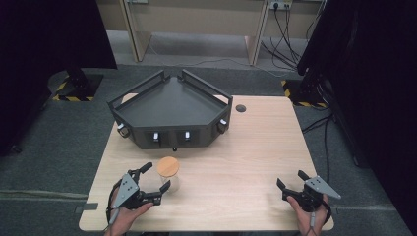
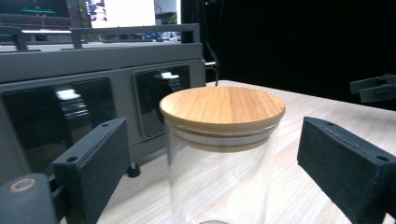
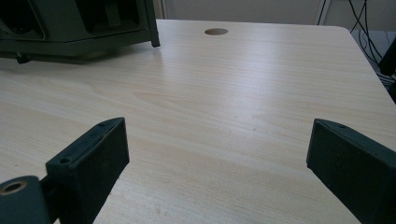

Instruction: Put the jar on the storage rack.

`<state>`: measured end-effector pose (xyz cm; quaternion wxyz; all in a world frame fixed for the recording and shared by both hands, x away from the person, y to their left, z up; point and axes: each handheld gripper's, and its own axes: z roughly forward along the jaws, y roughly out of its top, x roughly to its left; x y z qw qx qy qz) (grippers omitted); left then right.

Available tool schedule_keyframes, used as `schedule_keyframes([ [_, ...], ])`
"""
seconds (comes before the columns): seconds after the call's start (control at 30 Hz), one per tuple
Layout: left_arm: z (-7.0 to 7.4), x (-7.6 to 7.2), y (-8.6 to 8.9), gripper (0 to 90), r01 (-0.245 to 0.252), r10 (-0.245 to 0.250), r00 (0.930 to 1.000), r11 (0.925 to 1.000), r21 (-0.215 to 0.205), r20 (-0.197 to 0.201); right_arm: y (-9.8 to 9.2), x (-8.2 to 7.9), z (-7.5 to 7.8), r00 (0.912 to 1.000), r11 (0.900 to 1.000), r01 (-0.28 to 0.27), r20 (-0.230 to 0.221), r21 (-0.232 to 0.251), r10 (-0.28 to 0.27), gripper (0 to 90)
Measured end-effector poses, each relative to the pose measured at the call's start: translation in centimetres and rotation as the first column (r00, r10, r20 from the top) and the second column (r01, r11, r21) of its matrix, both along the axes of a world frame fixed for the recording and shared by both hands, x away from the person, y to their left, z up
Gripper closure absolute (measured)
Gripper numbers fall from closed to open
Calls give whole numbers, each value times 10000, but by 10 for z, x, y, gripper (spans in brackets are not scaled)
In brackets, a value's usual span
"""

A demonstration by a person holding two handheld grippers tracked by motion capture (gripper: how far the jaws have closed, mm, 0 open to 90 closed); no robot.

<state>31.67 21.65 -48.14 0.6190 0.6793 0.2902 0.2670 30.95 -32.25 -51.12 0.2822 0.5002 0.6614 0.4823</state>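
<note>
Each hand carries a black two-jaw gripper. The left gripper (image 1: 156, 178) wears a grey three-cornered plate on top, dotted with small dark holes, and a dark cable loops from its body down past the wrist. The right gripper (image 1: 291, 180) has the same grey plate and a black cable trailing beside the hand. Seen close, the pads (image 2: 95, 158) are thick, matte-black rectangular blocks with a grainy surface and small screw holes along their upper edges. A brass-ringed round fitting sits at each gripper's lower left corner.
</note>
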Motion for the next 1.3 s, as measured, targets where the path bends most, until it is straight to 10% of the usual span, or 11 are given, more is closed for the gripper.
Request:
schedule_keyframes([
  [1.3, 2, 22, -20, 263, -238, 241, 9995, 9996, 170, -189, 1, 0, 0, 10000, 10000, 33, -46, -53, -34, 60],
])
